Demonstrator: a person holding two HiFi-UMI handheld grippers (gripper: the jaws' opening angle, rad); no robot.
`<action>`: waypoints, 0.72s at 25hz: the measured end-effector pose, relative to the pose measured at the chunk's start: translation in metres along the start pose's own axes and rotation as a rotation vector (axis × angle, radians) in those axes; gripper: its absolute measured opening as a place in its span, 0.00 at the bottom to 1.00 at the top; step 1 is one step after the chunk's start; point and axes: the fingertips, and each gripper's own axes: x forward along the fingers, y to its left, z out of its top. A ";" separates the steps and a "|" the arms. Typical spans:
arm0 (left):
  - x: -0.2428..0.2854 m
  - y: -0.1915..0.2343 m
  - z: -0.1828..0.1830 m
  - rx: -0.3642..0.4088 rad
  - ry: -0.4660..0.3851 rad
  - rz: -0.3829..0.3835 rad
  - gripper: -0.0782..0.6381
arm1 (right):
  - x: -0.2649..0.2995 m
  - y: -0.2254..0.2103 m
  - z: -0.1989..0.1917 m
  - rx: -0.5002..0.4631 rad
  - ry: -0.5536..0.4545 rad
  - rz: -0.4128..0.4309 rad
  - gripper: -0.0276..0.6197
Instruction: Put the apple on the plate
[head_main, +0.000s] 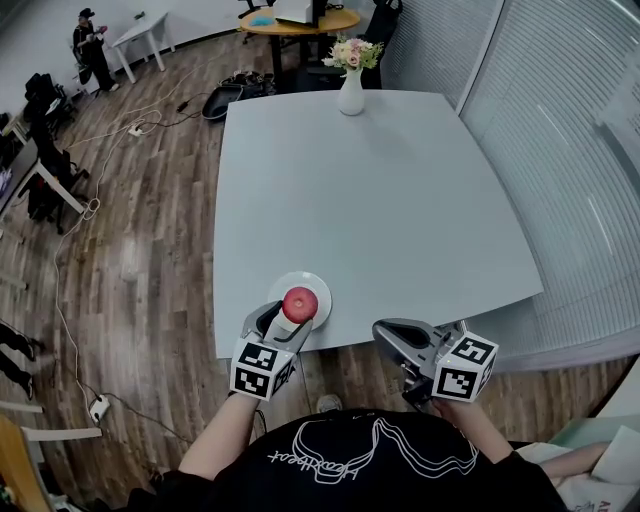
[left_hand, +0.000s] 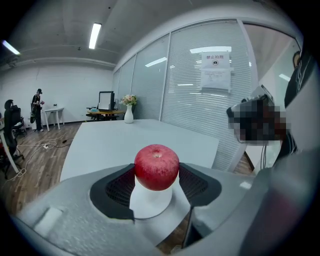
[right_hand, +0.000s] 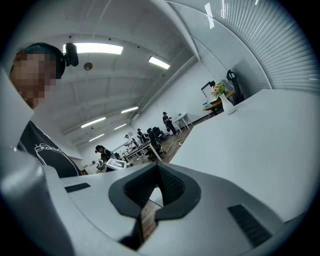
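1. A red apple (head_main: 300, 302) sits clamped between the two black pads of the left gripper (head_main: 287, 320). The pads press on its sides, and its stem dimple faces up in the left gripper view.
2. The apple hangs directly over a small white plate (head_main: 320, 284). From the left gripper view the plate (left_hand: 150, 202) shows just beneath the fruit, but neither view tells whether the two touch.
3. The plate lies at the near edge of a large pale grey table (head_main: 380, 200), toward its left corner.
4. The right gripper (head_main: 381, 328) is held off that near edge, to the right of the plate and well apart from it. Its jaws are closed tip to tip on nothing, and the right gripper view shows a strip of wooden floor through the slit behind the tips.
5. Each gripper carries a cube with square markers, the left (head_main: 262, 368) and the right (head_main: 465, 366), close to the person's black shirt (head_main: 370, 465).
6. A white vase (head_main: 351, 95) of pale flowers stands at the table's far edge.
7. Glass walls with blinds (head_main: 570, 150) run along the right side, and a paper notice (left_hand: 216, 70) is fixed to one pane.
8. Wooden floor (head_main: 140, 250) with trailing cables spreads to the left, where a person (head_main: 92, 45) stands by a white desk in the far corner.
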 end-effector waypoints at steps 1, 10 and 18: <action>0.004 0.002 -0.005 0.005 0.005 0.002 0.50 | 0.001 -0.001 0.000 0.001 0.002 -0.003 0.06; 0.033 0.018 -0.042 -0.014 0.057 0.022 0.50 | -0.001 -0.011 -0.007 0.012 0.018 -0.024 0.06; 0.051 0.025 -0.059 0.022 0.102 0.031 0.50 | -0.001 -0.017 -0.010 0.026 0.025 -0.031 0.06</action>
